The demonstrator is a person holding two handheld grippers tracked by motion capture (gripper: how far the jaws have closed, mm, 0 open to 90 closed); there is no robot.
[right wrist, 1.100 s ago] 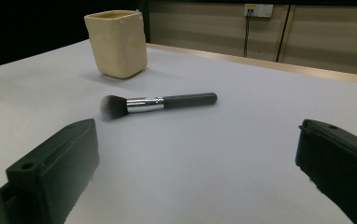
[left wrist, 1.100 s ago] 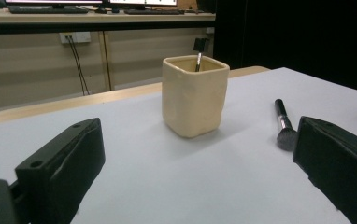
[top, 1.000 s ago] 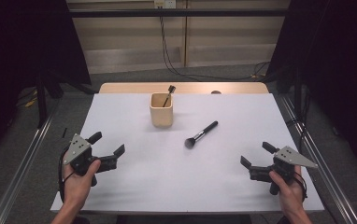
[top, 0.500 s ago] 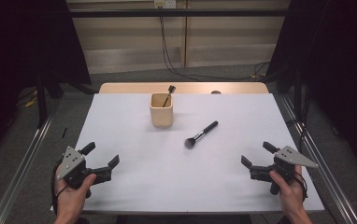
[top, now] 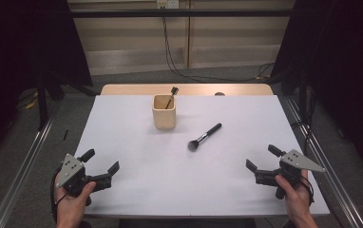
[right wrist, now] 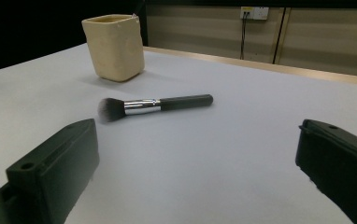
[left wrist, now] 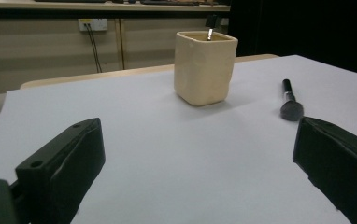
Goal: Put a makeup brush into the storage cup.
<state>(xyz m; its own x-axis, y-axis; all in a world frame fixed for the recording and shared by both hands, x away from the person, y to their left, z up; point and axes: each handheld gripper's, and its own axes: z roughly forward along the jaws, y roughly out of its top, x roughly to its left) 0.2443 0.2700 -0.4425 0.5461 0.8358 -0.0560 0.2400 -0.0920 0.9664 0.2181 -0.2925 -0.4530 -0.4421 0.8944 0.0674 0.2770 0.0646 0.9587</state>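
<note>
The cup (right wrist: 114, 45) looks matt, cream, slightly uneven — the brush (right wrist: 154, 105) has a shiny metal ferrule and matt black handle.

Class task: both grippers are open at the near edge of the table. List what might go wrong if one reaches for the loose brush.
1. The black-handled makeup brush lies flat on the smooth white tabletop; its round handle may roll from closing jaws.
2. The cream square cup stands close by, already holding a thin brush; a careless left gripper or right gripper might tip it.

My forearms run off the bottom of the high view, and inside the cup (top: 164, 110) most of the small brush (top: 172, 95) is hidden.
</note>
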